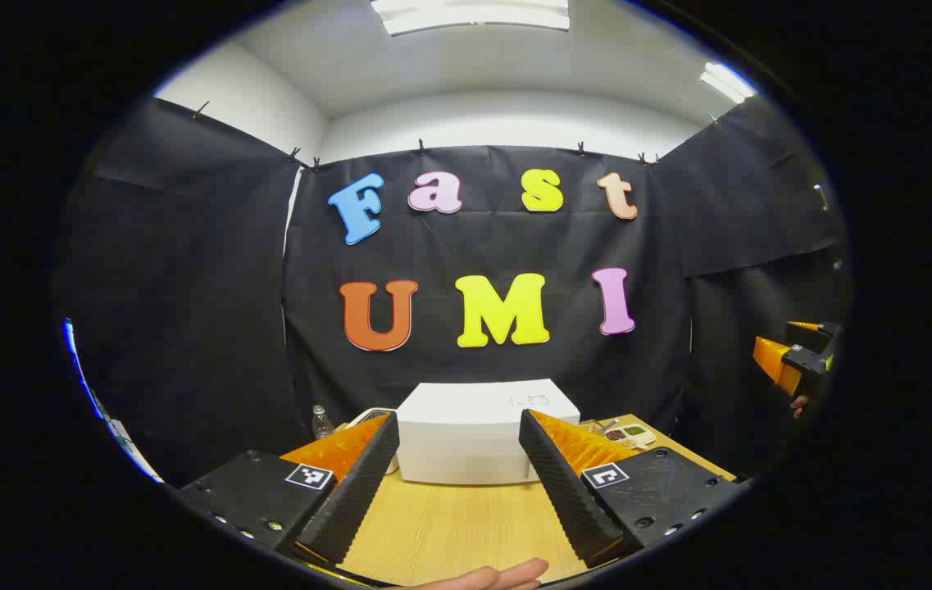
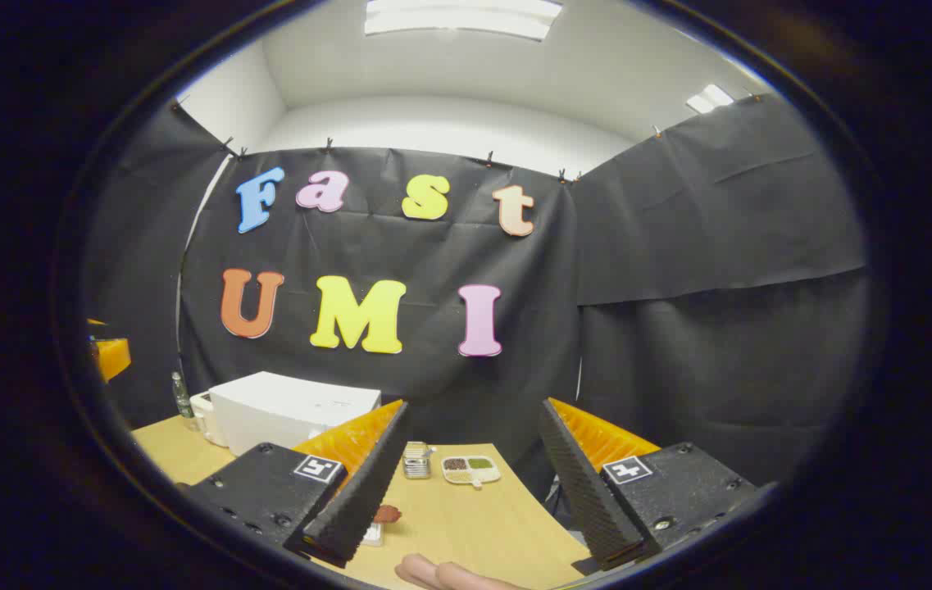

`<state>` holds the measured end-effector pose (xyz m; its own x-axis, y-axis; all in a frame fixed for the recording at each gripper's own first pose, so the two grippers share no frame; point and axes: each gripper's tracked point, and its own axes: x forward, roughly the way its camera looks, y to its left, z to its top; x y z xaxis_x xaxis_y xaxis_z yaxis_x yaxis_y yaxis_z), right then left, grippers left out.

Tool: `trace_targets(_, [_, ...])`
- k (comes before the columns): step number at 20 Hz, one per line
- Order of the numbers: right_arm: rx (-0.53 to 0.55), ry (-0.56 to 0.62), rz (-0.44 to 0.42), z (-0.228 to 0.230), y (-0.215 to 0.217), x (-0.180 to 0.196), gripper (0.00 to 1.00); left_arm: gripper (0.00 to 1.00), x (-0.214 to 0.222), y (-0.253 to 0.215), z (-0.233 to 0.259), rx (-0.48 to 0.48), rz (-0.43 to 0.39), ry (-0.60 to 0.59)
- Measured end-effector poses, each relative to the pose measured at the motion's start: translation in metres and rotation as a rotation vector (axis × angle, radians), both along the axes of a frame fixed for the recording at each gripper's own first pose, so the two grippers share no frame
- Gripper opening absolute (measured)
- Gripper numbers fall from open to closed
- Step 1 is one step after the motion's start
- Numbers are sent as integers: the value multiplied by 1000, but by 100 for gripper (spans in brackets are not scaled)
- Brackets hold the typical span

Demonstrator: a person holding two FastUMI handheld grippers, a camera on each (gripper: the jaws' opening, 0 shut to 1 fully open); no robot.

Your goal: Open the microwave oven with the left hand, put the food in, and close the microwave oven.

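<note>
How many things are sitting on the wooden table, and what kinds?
White microwave oven: 1
Clear bottle: 1
Small divided tray with brown and green bits: 1
Small shiny container: 1
Reddish-brown food piece: 1
Total: 5 that I can make out

The microwave oven (image 1: 486, 438) sits on the counter (image 1: 449, 524), at twelve o'clock from the left hand-held gripper (image 1: 457, 483), against the back wall. A bottle (image 1: 320, 422) stands at its nine o'clock. At its three o'clock lies a divided dish (image 2: 471, 469), a small jar (image 2: 416, 459) just beside it.
</note>
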<state>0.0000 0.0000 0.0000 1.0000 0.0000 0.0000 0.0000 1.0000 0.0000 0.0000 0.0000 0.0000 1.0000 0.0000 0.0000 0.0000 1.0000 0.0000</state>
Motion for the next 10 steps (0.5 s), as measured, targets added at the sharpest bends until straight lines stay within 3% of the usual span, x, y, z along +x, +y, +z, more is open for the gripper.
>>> trace_targets(1, [2, 1, 0, -1, -3, -1, 95, 94, 0, 0, 2, 1, -1, -3])
trace_targets(2, [2, 0, 1, 0, -5, -1, 100, 94, 0, -1, 2, 5, 0, -1])
trace_targets(3, [2, 1, 0, -1, -8, 0, 95, 94, 0, -1, 2, 6, 0, -3])
trace_targets(5, [8, 0, -7, 0, -13, 0, 100, 94, -2, -5, 6, 1, -6, -13])
trace_targets(6, [8, 2, -7, -2, -16, 0, 95, 94, -2, -6, 6, -2, -8, -13])
trace_targets(7, [9, 4, -8, -3, -17, 0, 100, 94, -3, -7, 6, -6, -10, -14])
trace_targets(8, [11, 7, -9, -4, -19, 0, 95, 94, -2, -6, 6, -8, -9, -16])
trace_targets(10, [14, 14, -8, -6, -22, 0, 95, 94, -1, -6, 6, -4, -7, -18])
